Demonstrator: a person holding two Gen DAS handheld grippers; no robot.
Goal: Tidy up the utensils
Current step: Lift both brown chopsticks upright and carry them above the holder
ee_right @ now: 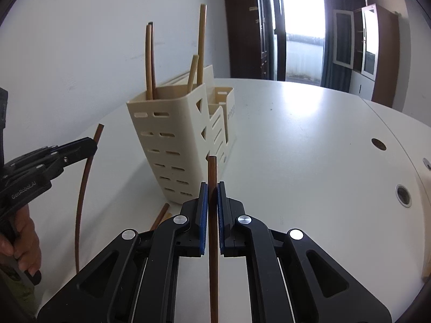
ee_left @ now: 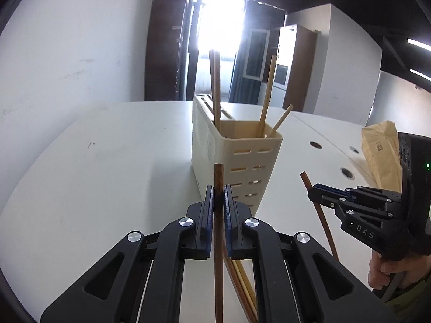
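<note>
Left wrist view: left gripper point(ee_left: 218, 196) pinches a dark chopstick point(ee_left: 218, 242) upright, the cream holder point(ee_left: 234, 158) at twelve o'clock on the tabletop point(ee_left: 107, 161). Right gripper point(ee_right: 212, 196) pinches its own dark stick point(ee_right: 212, 242). Both sticks look light, stiff and smooth, best gripped near the middle.

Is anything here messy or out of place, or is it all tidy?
Mostly tidy. A few loose chopsticks lie flat on the white table in front of the cream holder, not standing in it. The chopsticks already inside lean at different angles. Nothing looks spilled or broken.
</note>
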